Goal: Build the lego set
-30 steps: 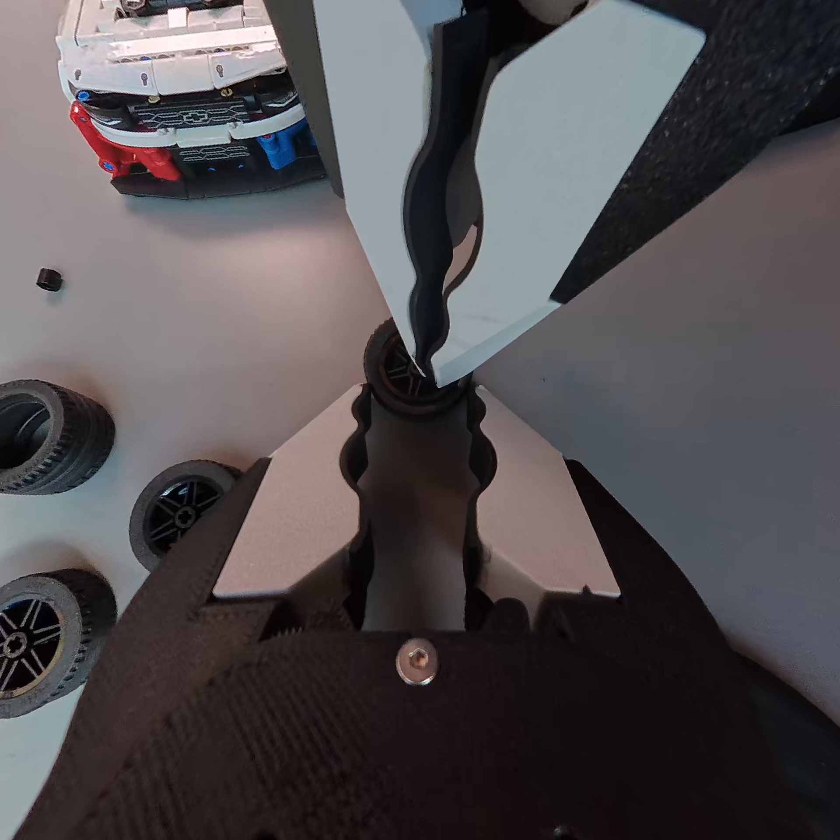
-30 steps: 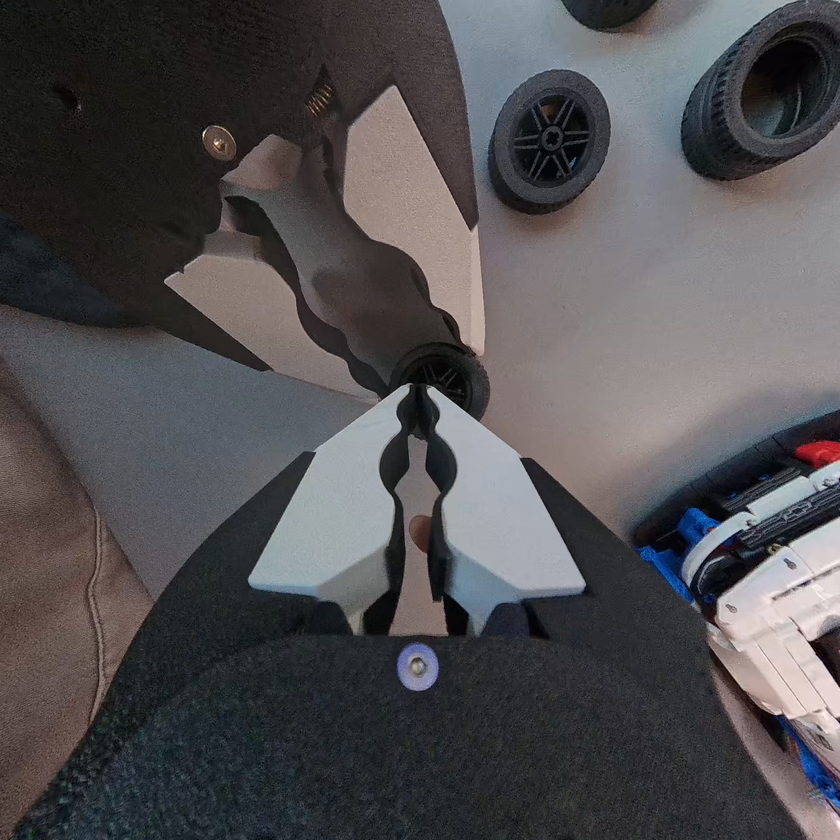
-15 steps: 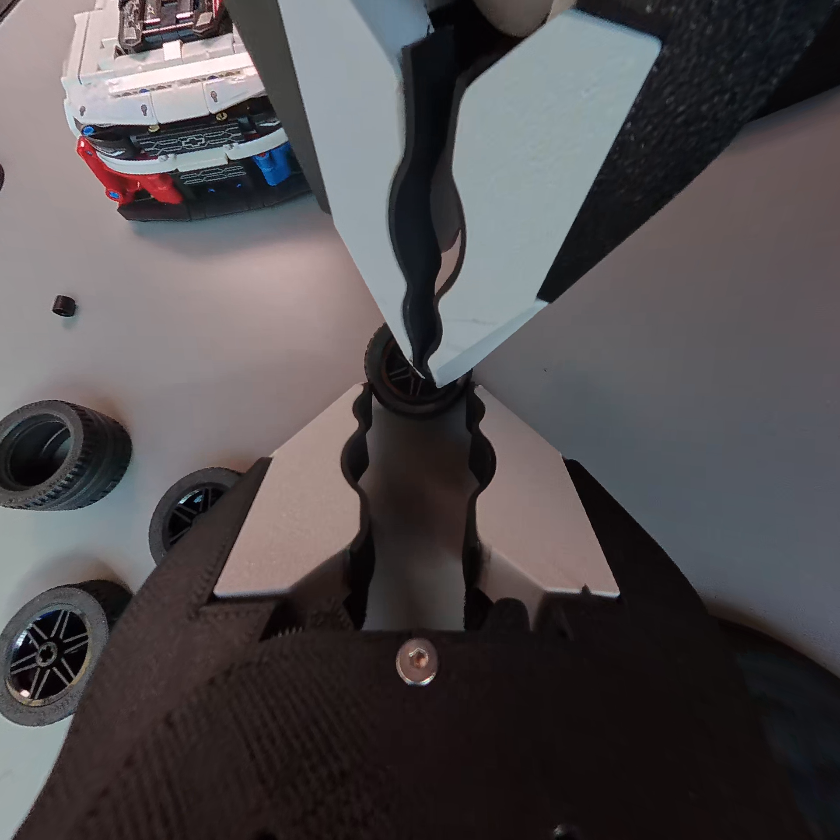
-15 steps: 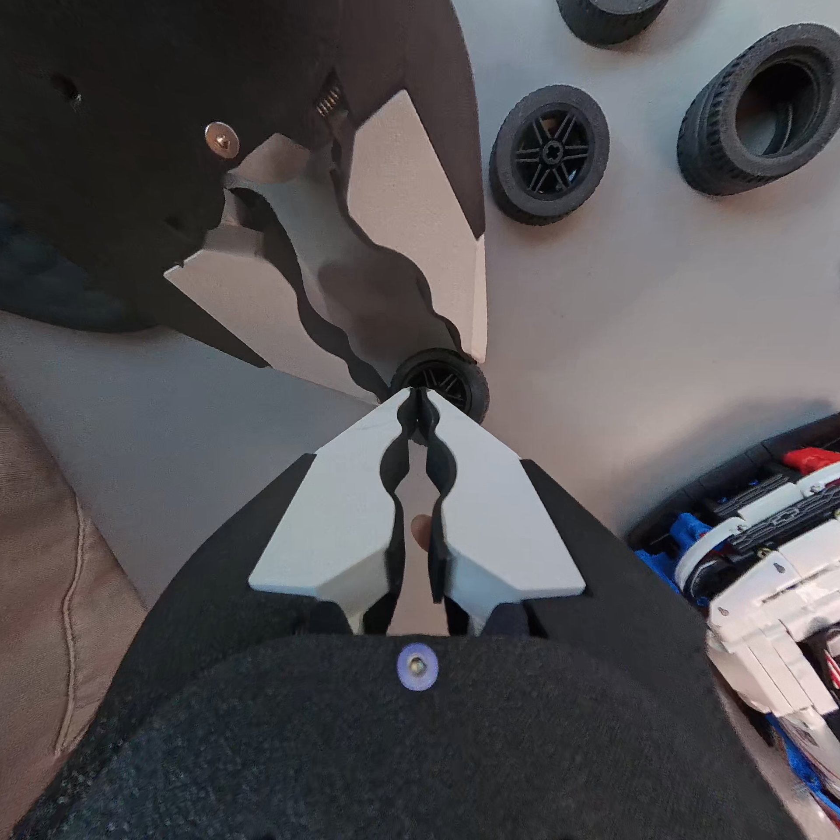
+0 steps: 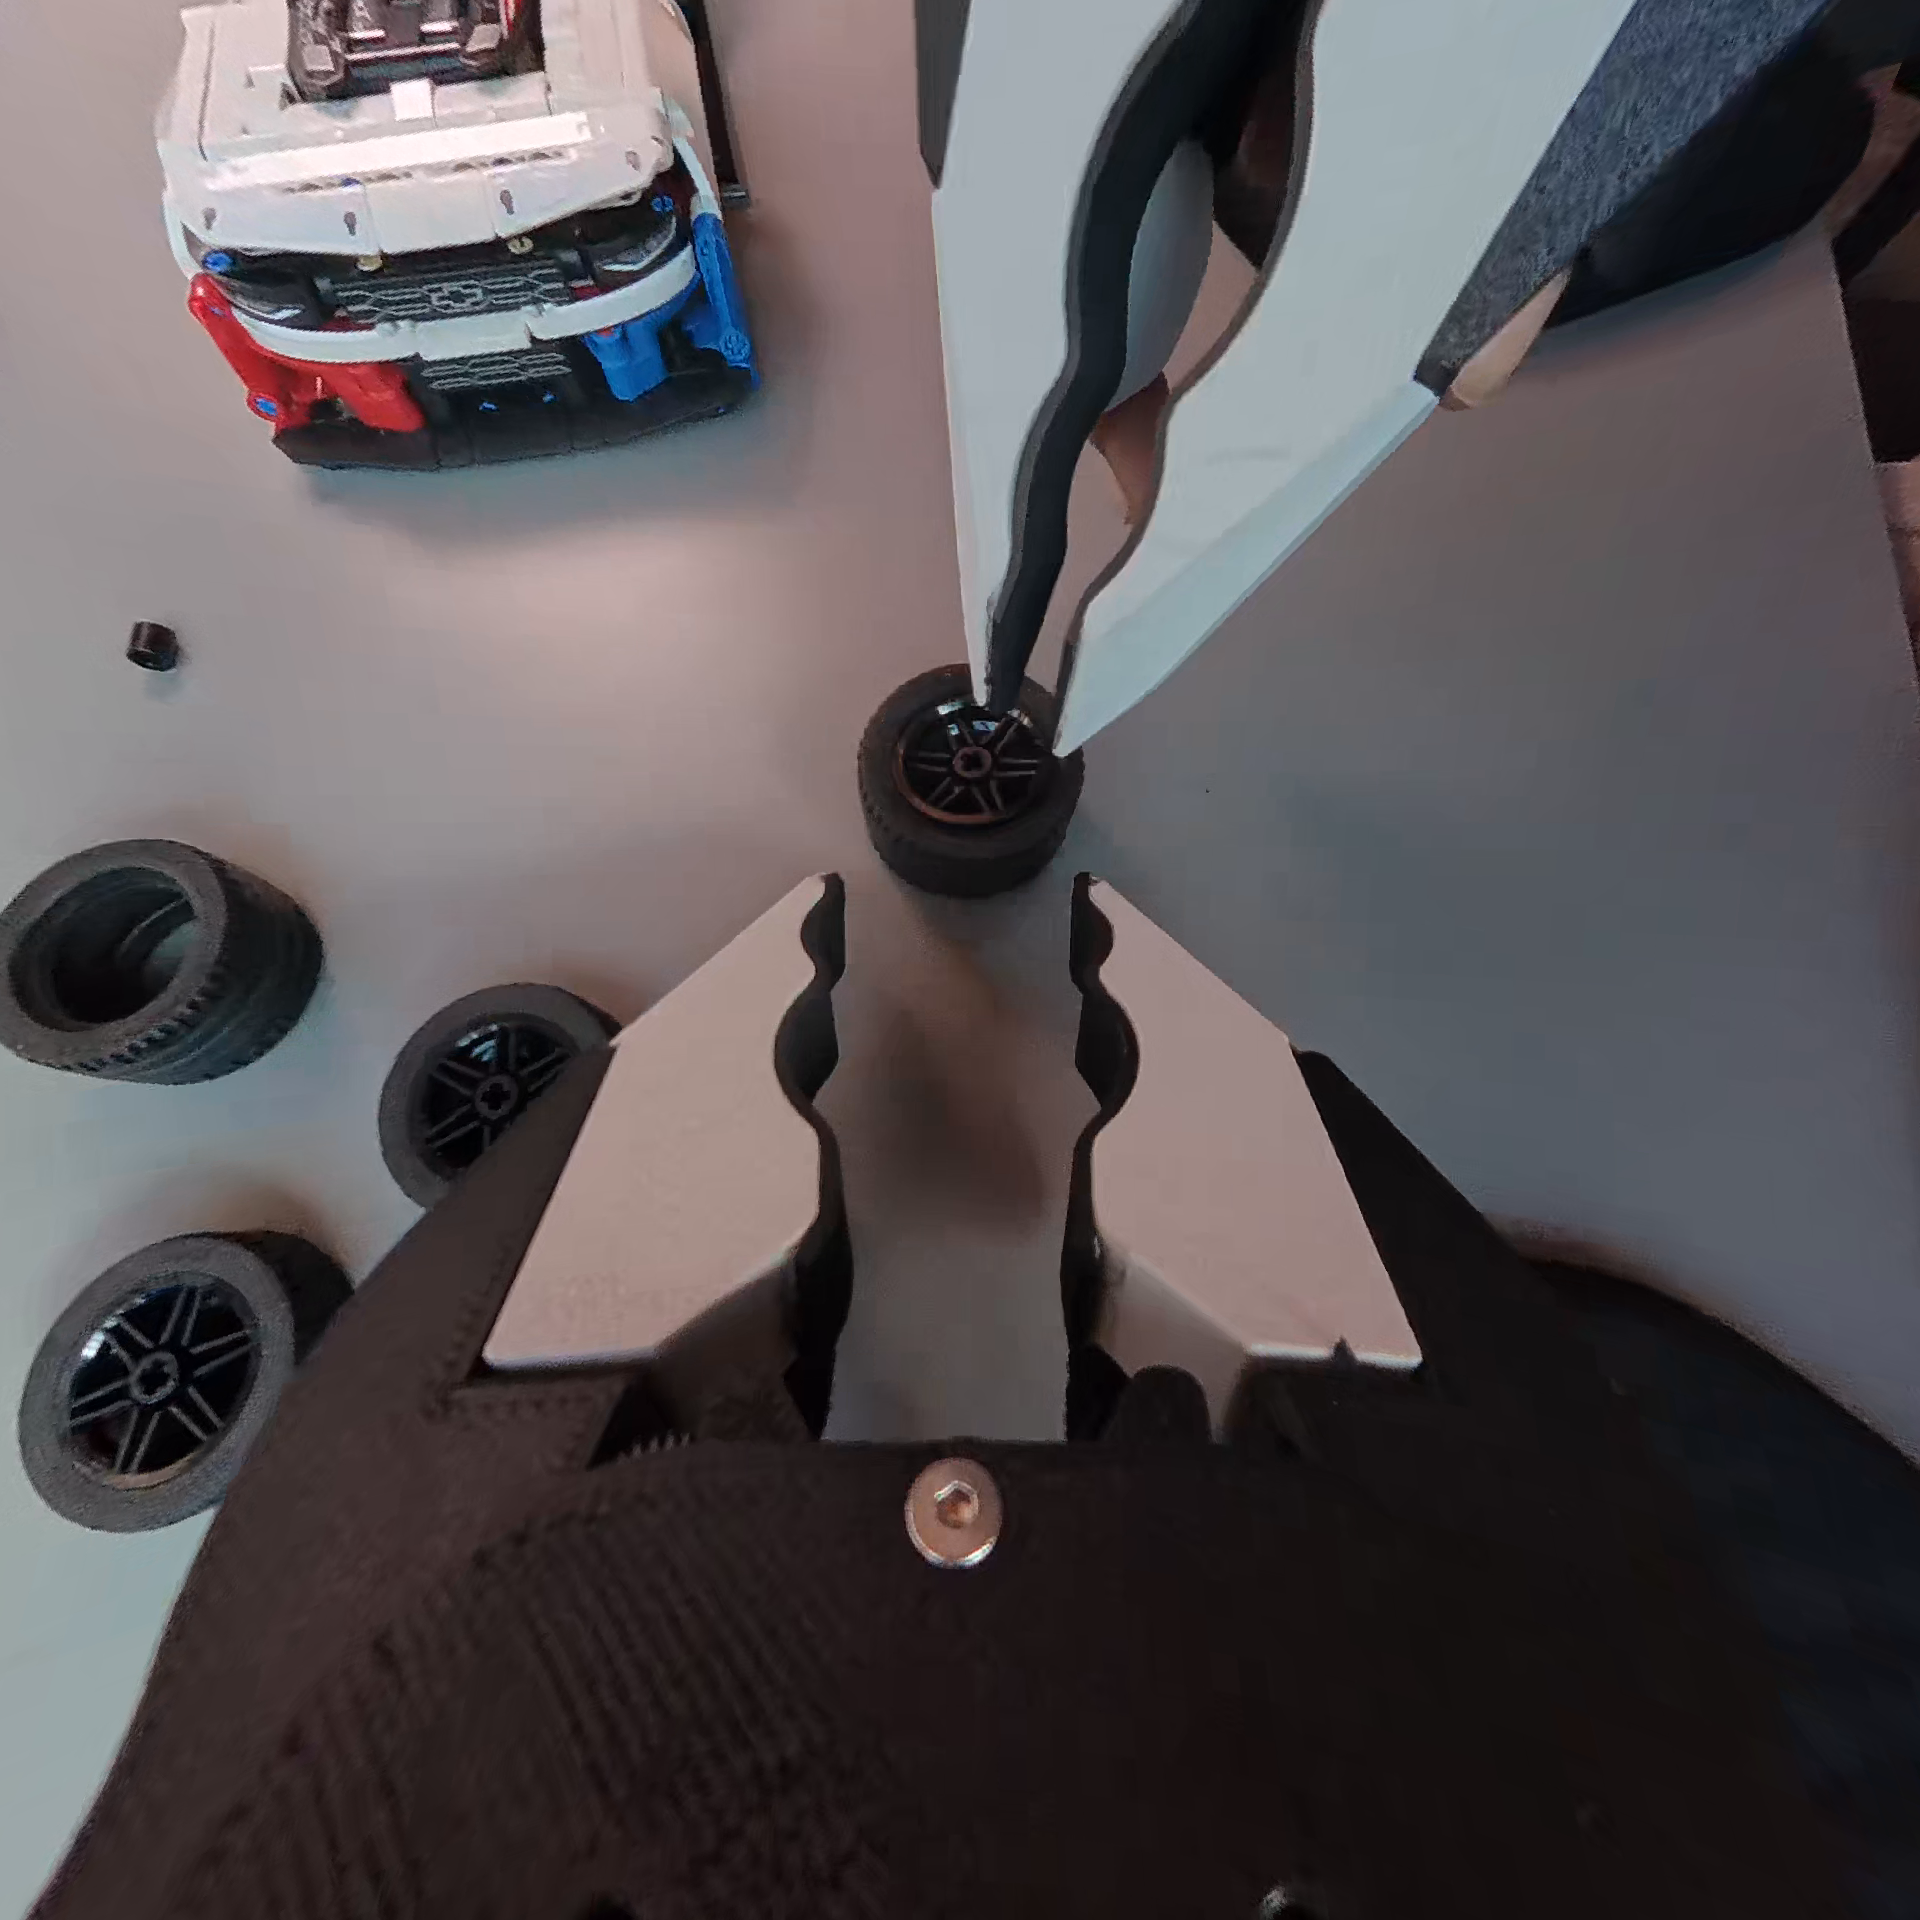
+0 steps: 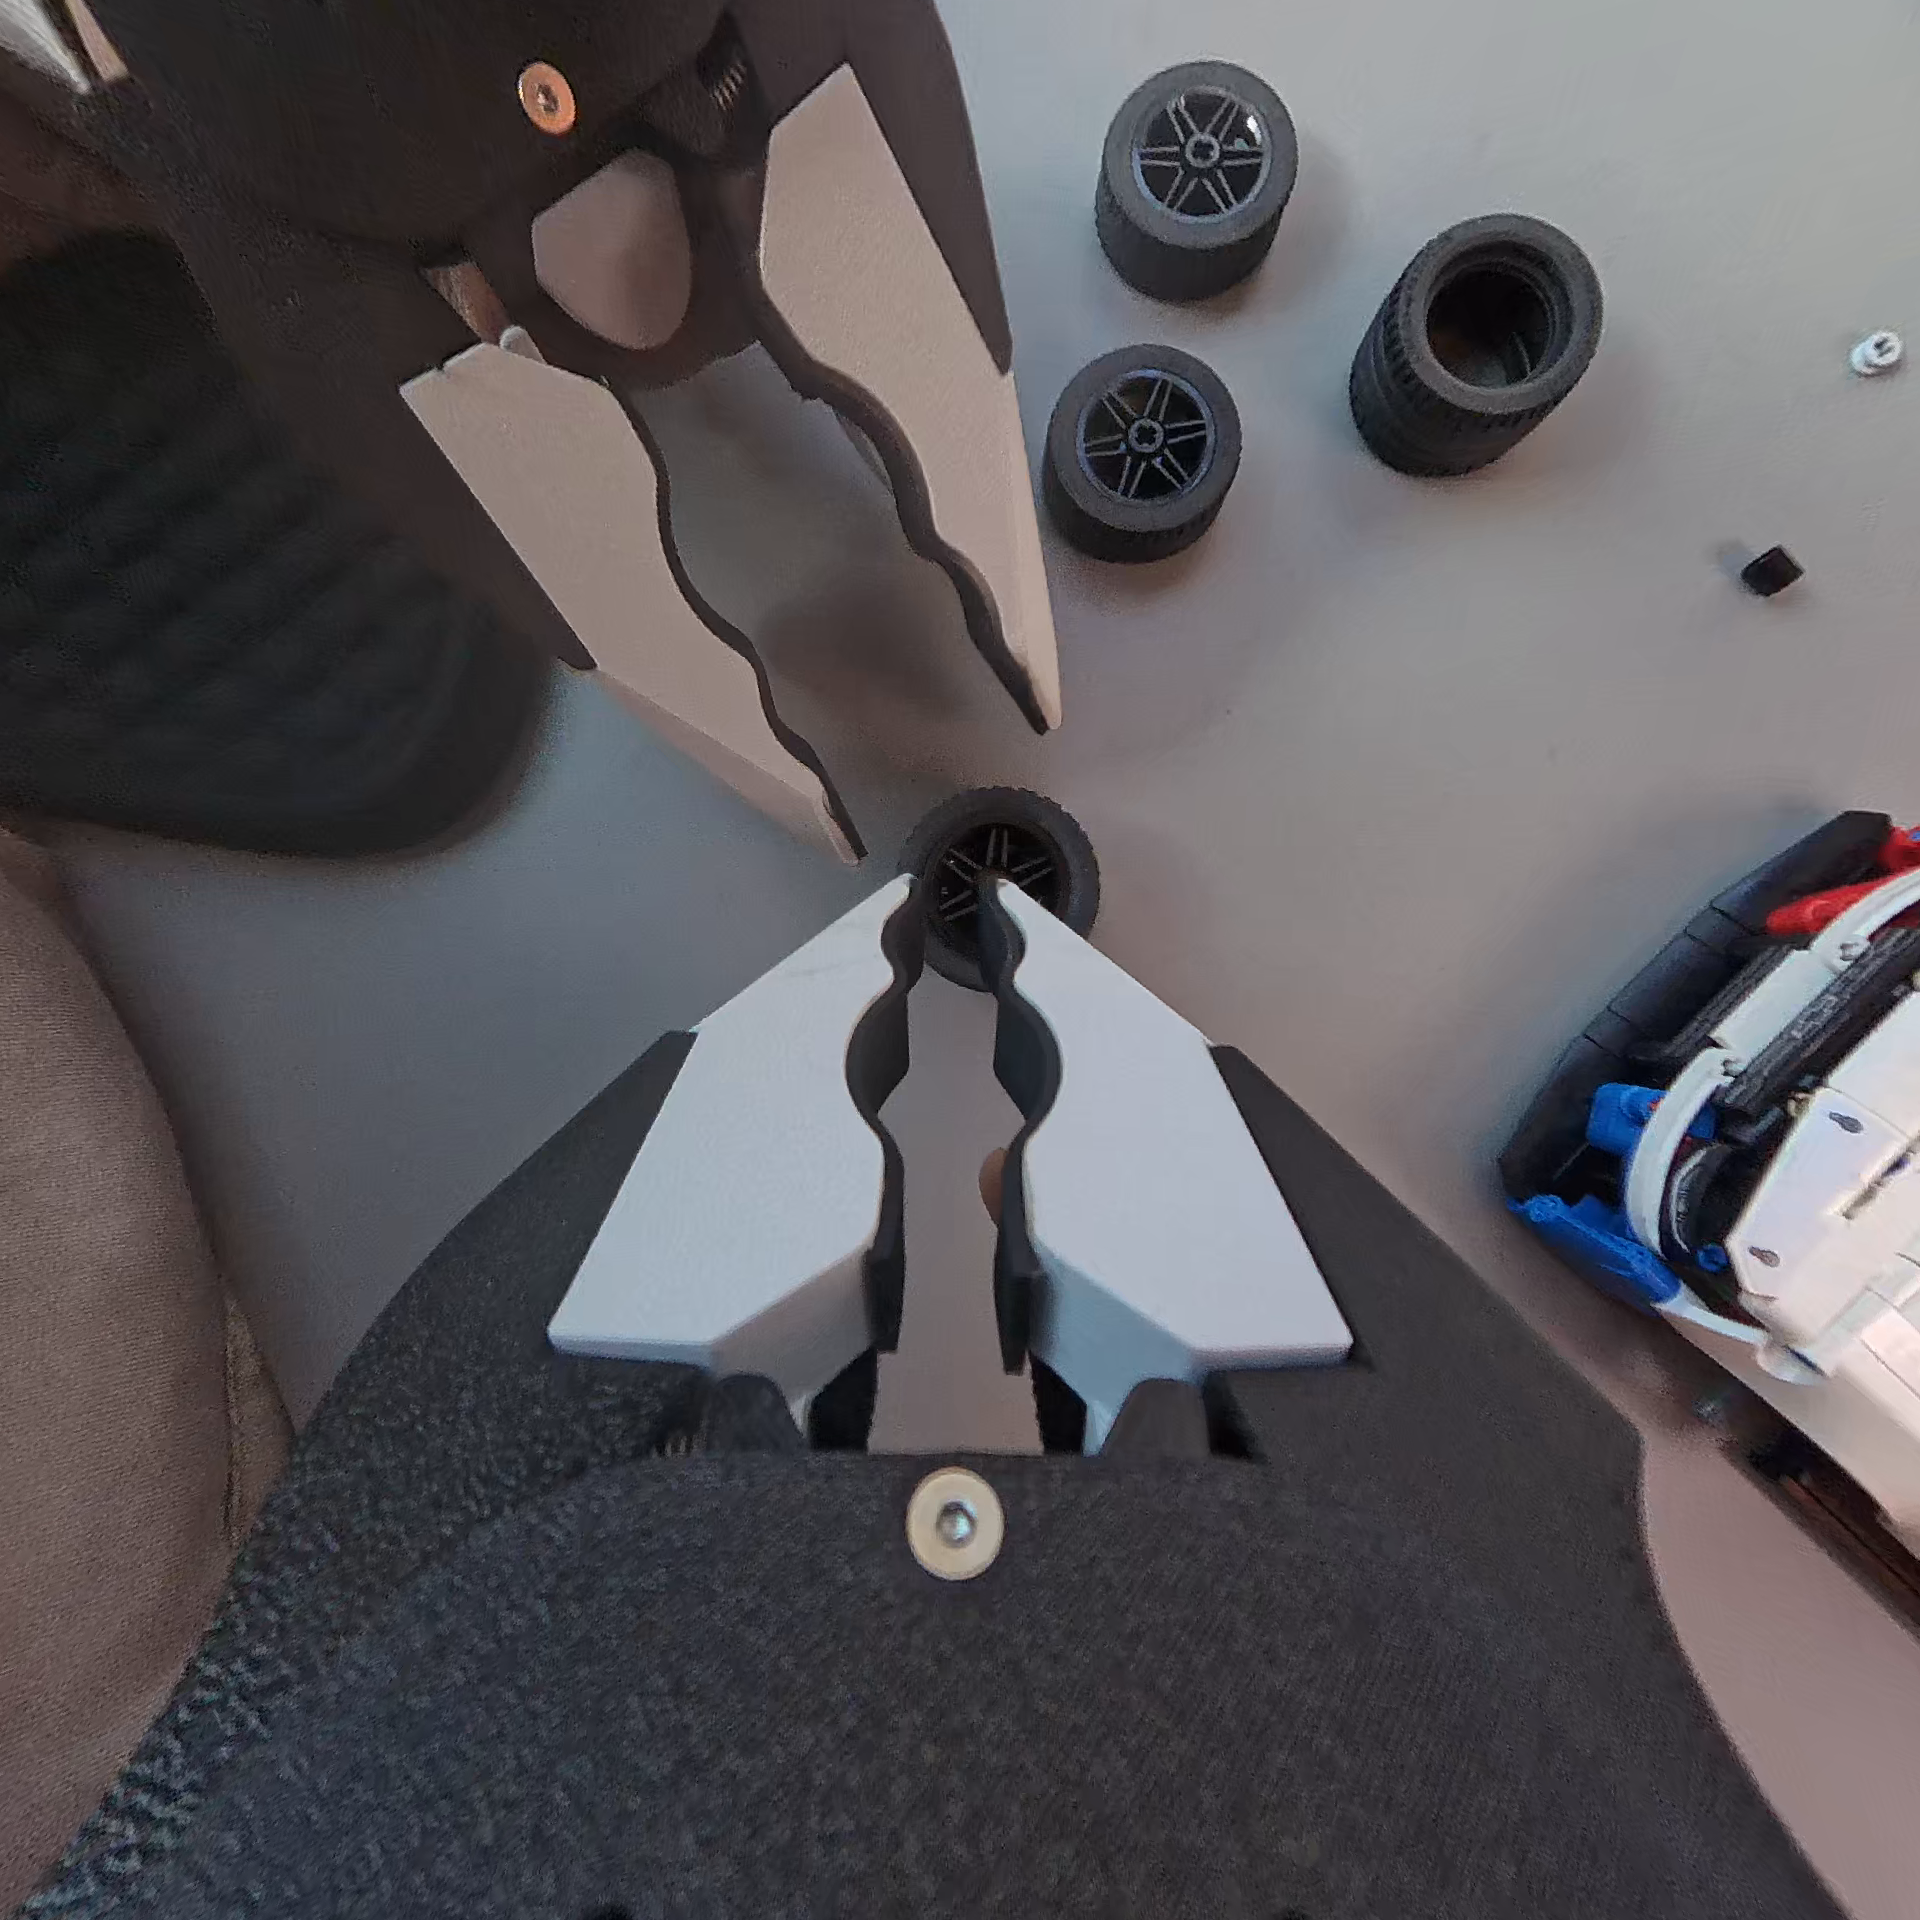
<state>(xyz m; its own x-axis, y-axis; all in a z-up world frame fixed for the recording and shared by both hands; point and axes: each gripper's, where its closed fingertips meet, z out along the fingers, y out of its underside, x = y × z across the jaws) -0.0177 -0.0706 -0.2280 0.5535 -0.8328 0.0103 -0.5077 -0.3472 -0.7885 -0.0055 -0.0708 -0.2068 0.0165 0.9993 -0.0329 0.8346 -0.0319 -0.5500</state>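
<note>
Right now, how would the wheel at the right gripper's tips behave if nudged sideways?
The wheel lies flat on its side, so probably slides rather than rolls. Its treaded rubber likely grips the table. The right gripper tips pinch its rim, probably making it pivot.

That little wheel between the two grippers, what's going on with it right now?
The right gripper has its fingertips nearly closed on the rim of the small wheel, which sits on the grey table. The left gripper is open just short of it, not touching. Off to the side lie two more finished wheels, an empty tyre and a tiny black piece. The white, red and blue car has no wheels showing at its visible end.
</note>
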